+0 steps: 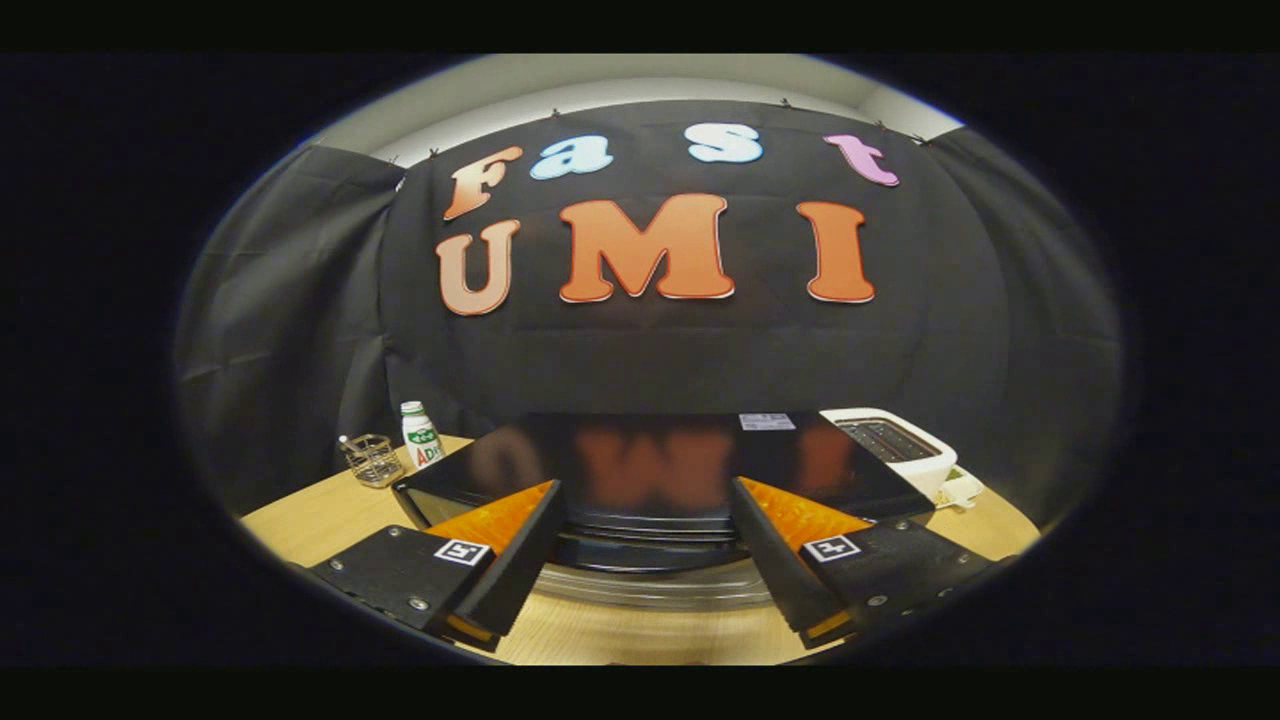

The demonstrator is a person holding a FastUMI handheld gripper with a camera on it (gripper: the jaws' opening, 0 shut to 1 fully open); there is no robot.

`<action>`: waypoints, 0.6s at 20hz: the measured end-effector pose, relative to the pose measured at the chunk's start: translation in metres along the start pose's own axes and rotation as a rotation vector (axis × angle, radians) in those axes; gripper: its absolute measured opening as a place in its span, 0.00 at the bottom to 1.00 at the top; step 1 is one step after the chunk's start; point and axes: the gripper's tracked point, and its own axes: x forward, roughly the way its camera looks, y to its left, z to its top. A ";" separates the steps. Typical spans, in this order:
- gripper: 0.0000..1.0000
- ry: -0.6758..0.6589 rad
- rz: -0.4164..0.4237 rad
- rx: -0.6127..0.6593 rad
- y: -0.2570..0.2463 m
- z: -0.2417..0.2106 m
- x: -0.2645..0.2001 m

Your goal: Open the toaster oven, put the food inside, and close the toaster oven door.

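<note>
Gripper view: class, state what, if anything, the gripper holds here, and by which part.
Nothing is held. The gripper is open, fingers spread above the black toaster oven, with only its glossy top showing between them.

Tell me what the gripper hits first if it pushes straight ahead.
Probably the black toaster oven: the open gripper has its fingers spread just before the oven's front top edge, though depth is hard to judge.
</note>
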 end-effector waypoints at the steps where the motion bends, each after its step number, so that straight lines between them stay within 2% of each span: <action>1: 0.98 -0.001 -0.003 -0.015 0.001 0.000 0.002; 5: 0.98 -0.032 0.036 -0.046 0.010 -0.002 -0.009; 10: 0.97 -0.032 0.103 -0.009 0.017 -0.014 -0.030; 12: 0.92 -0.026 0.135 -0.025 0.020 -0.021 -0.046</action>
